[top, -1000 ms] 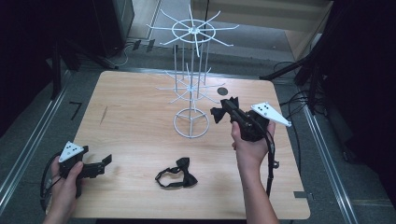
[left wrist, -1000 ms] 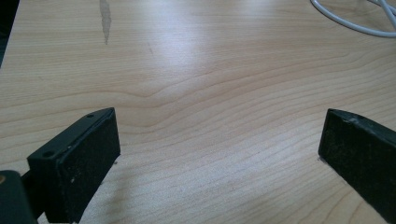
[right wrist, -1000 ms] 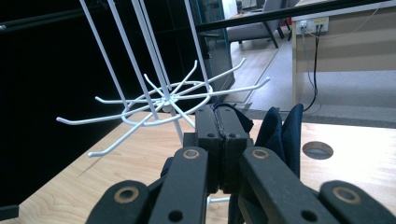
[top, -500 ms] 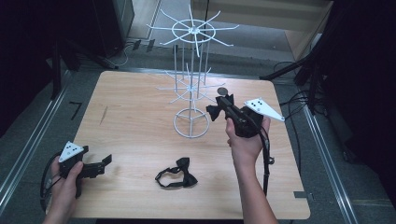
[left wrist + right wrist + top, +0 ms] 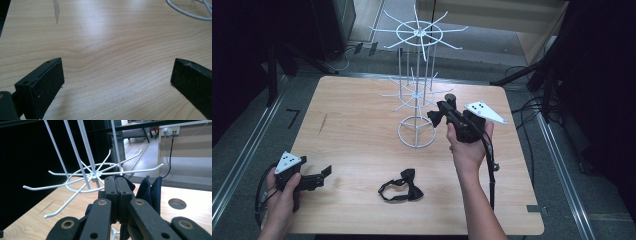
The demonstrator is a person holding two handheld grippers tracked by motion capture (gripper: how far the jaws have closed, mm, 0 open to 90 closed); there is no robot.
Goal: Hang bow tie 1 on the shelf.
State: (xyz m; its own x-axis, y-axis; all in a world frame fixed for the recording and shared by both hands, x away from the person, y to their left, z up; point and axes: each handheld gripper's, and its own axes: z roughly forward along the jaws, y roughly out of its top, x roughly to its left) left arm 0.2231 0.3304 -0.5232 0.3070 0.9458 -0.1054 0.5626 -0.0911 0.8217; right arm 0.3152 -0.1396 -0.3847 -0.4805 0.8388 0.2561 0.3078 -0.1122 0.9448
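High view: wooden table (image 5: 362, 125) on a grey floor, dark room around, white wire rack (image 5: 417, 90) at the far middle. Right gripper (image 5: 439, 116) raised beside the rack's lower arms, pinching a dark bow tie (image 5: 435, 118). Second bow tie (image 5: 402, 185) flat near the front edge. Left gripper (image 5: 326, 172) low at the front left.

Left gripper view: jaws wide apart over bare wood grain, with a dark scratch (image 5: 56, 11).

Right gripper view: jaws closed on dark cloth just before the rack arms; a round hole (image 5: 177, 203) in the table.
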